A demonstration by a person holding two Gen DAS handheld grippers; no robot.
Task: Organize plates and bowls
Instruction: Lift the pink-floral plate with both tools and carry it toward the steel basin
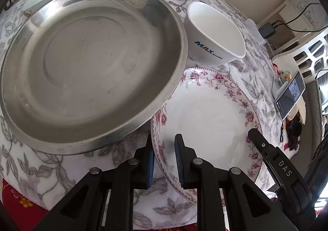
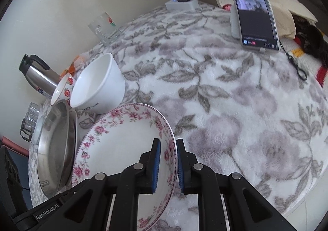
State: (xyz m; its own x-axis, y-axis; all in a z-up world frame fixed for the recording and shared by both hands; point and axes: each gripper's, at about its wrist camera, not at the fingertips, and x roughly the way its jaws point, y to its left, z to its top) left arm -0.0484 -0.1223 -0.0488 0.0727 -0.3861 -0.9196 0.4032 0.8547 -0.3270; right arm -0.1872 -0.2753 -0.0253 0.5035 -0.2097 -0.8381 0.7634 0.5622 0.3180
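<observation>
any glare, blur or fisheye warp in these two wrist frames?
Left wrist: sharp; bright reflections on the steel plate rim, black vignette in the corners. Right wrist: heavy fisheye bending, so the phone curves; tablecloth softens toward the right edge; floral plate evenly lit.
</observation>
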